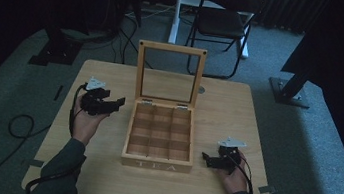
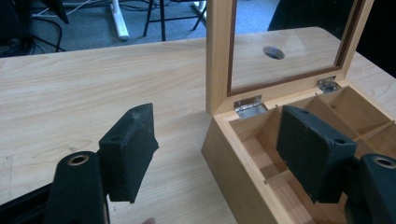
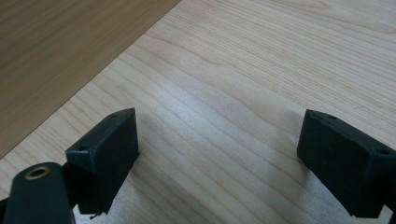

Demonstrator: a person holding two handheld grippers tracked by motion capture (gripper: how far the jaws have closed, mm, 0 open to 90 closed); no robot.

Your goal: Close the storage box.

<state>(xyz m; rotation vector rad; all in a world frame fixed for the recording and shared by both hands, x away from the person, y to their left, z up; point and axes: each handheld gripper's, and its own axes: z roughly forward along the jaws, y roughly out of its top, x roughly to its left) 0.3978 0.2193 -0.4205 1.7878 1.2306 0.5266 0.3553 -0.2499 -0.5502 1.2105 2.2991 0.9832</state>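
Note:
A wooden tea box [image 1: 156,163] marked TEA sits mid-table with its glass-paned lid [image 1: 169,74] standing upright and its compartments bare. My left gripper [image 1: 117,103] hovers left of the box, jaws wide open and pointing at it; in the left gripper view the left gripper [image 2: 219,156] straddles the box's near wall [image 2: 233,172] by the hinges [image 2: 250,106]. My right gripper [image 1: 205,159] rests low on the table right of the box, open, with nothing between its jaws. In the right gripper view the right gripper [image 3: 219,158] frames bare tabletop beside the box's side wall [image 3: 56,51].
The light wooden table [image 1: 224,109] has a round cable hole [image 1: 201,89] behind the box. A folding chair [image 1: 223,20] and stand bases stand on the carpet beyond the far edge. Cables trail off the left side.

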